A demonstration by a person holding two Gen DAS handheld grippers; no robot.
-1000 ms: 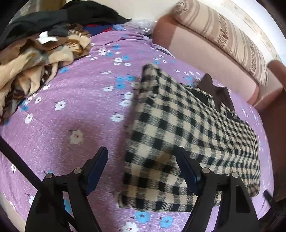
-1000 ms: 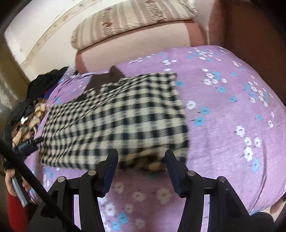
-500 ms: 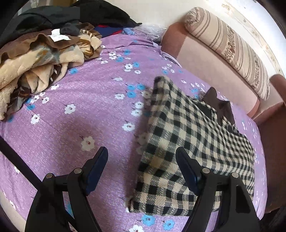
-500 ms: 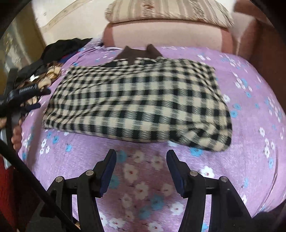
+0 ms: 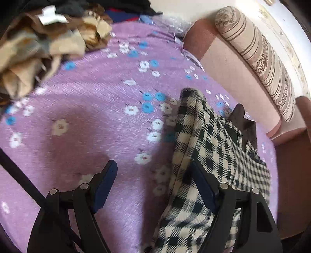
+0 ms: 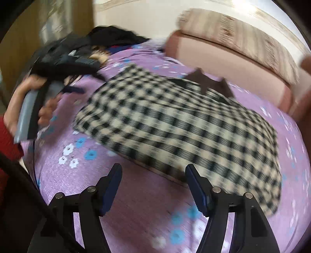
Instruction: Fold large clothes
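We found the checked coat (image 6: 175, 124) lying folded on the purple bedspread (image 5: 87, 109) — thick, soft, probably heavy. Both our left gripper (image 5: 153, 184) and right gripper (image 6: 153, 186) stood wide, empty — its near folded edge looked the best hold.

No text reads anywhere; the white tag (image 5: 51, 15) seems blank

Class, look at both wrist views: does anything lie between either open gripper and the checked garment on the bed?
Nothing visible does. The left gripper is open at the checked garment edge; the right gripper is open just short of its near edge, with only purple bedsheet between.
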